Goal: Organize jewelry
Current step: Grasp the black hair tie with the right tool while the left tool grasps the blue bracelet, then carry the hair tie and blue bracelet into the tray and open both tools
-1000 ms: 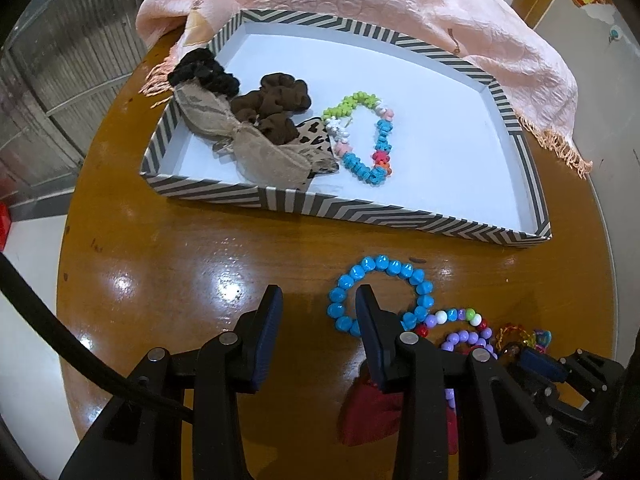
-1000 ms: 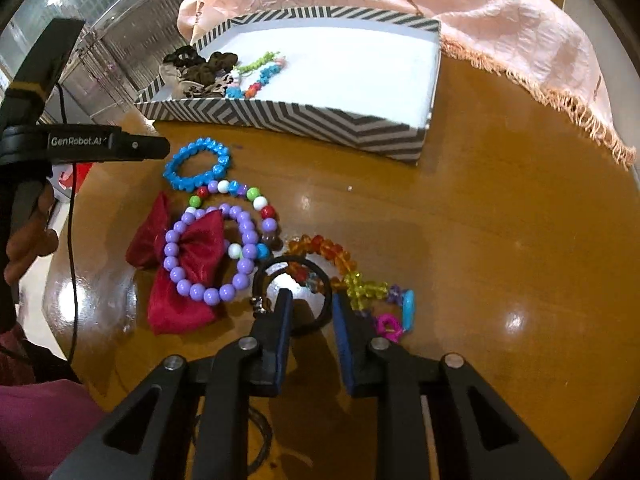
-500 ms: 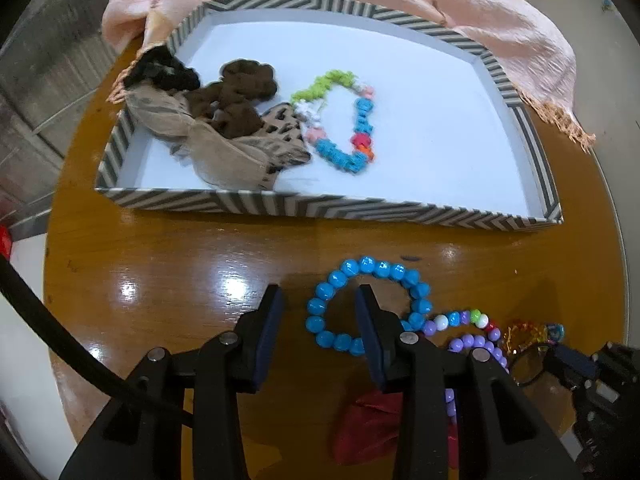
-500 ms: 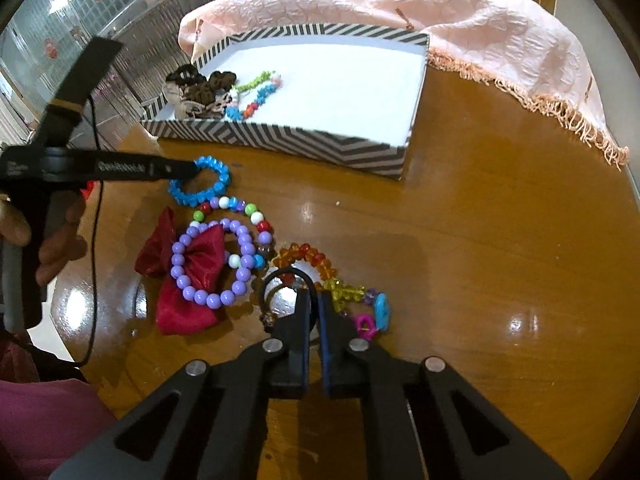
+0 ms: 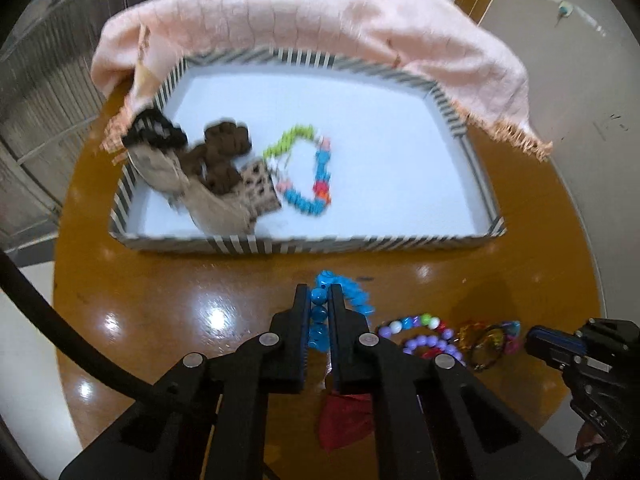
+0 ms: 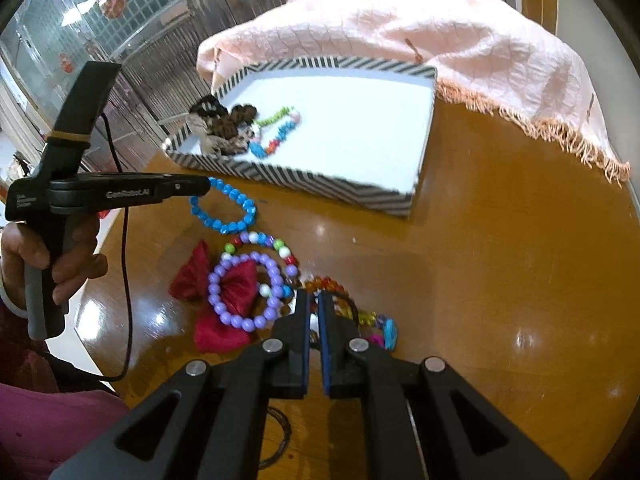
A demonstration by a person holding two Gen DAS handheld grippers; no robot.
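Observation:
My left gripper [image 5: 319,298] is shut on the blue bead bracelet [image 5: 352,294] and holds it just above the wooden table; both show in the right wrist view, the gripper [image 6: 202,185] and the bracelet [image 6: 230,216]. My right gripper [image 6: 314,300] is shut on a thin black hair band [image 6: 347,300] beside the amber bead bracelet [image 6: 326,282]. The striped tray [image 5: 304,245] [image 6: 304,180] holds dark scrunchies [image 5: 224,152], a beige bow and a multicoloured bracelet [image 5: 308,196]. A purple bracelet [image 6: 240,292] lies on a red bow [image 6: 224,300].
A pink fringed cloth [image 5: 320,20] [image 6: 440,32] drapes behind and right of the tray. A mixed-colour bead bracelet [image 6: 272,246] lies between the blue and purple ones. The round table's edge [image 6: 624,320] curves at the right. The person's hand [image 6: 52,256] holds the left gripper.
My left gripper has closed on the blue bracelet and lifted it toward the tray. My right gripper stays closed on the black hair band, which it closed on a second ago.

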